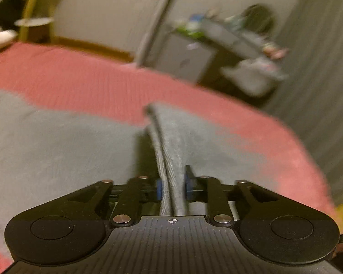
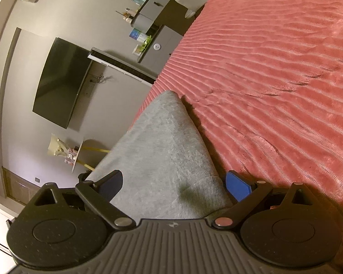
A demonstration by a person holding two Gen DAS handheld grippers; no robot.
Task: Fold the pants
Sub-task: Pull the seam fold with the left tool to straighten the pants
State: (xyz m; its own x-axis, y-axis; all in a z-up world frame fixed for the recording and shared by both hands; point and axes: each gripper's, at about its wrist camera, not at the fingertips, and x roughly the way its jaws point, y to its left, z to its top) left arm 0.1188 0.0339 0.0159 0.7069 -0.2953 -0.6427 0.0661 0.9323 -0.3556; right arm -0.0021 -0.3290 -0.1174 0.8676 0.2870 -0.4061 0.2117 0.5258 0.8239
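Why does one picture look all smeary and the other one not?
Left wrist view: the shelf and the pink blanket smear with motion blur, though the left gripper, shut on the grey pants, looks sharper. Right wrist view: crisp blanket ridges, and the fisheye lens bends the TV.

One pair of grey pants [image 1: 57, 141]; two hand-held grippers [image 1: 173, 188] [image 2: 173, 183]; one bedspread [image 2: 274, 80].

Gray pants [image 2: 164, 141] between spread right gripper [image 2: 173, 183] fingers, over pink bedspread [image 2: 274, 68].
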